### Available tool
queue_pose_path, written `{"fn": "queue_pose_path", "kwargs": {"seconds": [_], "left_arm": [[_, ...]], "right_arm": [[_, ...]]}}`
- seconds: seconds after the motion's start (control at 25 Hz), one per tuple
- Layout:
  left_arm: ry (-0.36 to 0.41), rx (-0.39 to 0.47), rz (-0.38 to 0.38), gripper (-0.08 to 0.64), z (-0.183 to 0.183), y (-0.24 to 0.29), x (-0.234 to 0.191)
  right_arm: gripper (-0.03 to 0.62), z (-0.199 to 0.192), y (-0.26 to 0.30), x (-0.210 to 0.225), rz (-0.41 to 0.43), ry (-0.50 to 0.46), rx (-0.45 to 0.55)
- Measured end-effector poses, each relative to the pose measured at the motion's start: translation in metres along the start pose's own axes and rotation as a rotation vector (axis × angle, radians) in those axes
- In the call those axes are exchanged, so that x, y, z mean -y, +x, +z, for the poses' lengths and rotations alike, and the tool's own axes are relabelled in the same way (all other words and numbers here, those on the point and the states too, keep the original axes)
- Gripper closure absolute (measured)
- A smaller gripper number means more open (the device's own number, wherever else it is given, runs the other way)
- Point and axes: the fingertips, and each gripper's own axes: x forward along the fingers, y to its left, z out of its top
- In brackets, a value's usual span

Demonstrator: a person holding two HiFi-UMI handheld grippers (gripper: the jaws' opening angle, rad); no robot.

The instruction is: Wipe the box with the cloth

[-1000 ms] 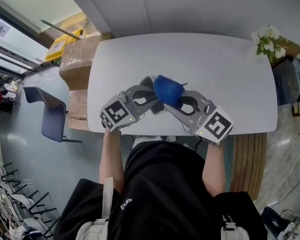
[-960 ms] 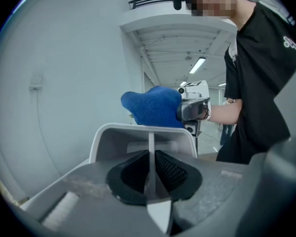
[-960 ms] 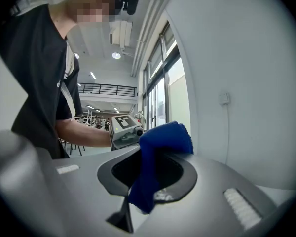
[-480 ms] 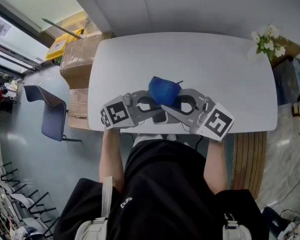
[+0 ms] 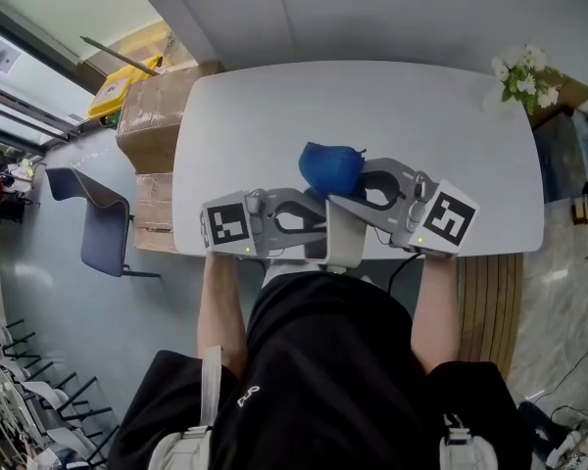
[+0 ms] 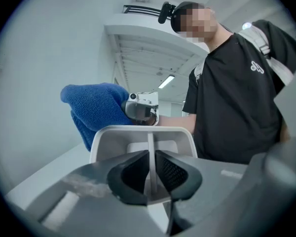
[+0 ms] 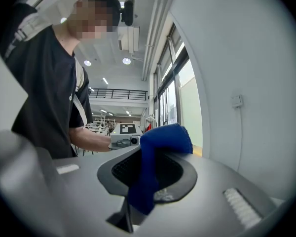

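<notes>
1. Nearest to me, the operator's black shirt (image 5: 323,360) fills the lower part of the head view, with both forearms reaching to the near edge of the white table (image 5: 274,116).

2. Left gripper (image 6: 149,168): I find its jaws pressed onto one thin wall of the box (image 6: 113,142), a dark pad on either side of that wall. The box is a white, open container with rounded corners. It sits at the near edge of the table, between the two grippers, with its open side toward the left gripper's camera.

3. Right gripper (image 7: 148,174): I find its jaws pinching the blue cloth (image 7: 158,147). One fold hangs down in front of the pads and the rest bunches above them.

4. From the head view, the bunched cloth lies just beyond the box, toward the middle of the table. From the left gripper view it sits behind the box's far rim, on the left. I cannot confirm whether cloth and box are touching.

5. Farther off, flowers (image 5: 522,78) stand at the table's far right corner. Cardboard cartons (image 5: 152,116) are stacked beside its left end, and a chair (image 5: 103,228) stands on the floor beside them.
</notes>
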Motion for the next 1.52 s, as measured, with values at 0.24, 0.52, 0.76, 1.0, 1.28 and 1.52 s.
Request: {"fn": "queue_pose_path", "kwargs": {"seconds": [0.24, 0.52, 0.76, 1.0, 1.28, 1.52], "left_arm": [[-0.025, 0.089, -0.034, 0.515, 0.019, 0.001, 0.009], [-0.028, 0.167, -0.087, 0.515, 0.033, -0.004, 0.017], [-0.018, 0.246, -0.108, 0.515, 0.046, -0.008, 0.018], [0.013, 0.391, -0.106, 0.515, 0.064, -0.019, 0.019], [0.018, 0.527, -0.076, 0.515, 0.085, -0.034, 0.018], [0.000, 0.648, 0.016, 0.515, 0.094, -0.052, 0.002]], "right_arm": [[0.523, 0.004, -0.015, 0.013, 0.029, 0.089, 0.141], [0.525, -0.007, -0.031, 0.030, 0.012, 0.185, 0.260], [0.525, -0.026, -0.030, 0.032, 0.015, 0.227, 0.246], [0.526, -0.035, -0.033, 0.027, 0.023, 0.229, 0.247], [0.526, -0.047, -0.026, 0.010, 0.085, 0.250, 0.223], [0.526, -0.048, -0.016, -0.009, 0.149, 0.250, 0.207]]}}
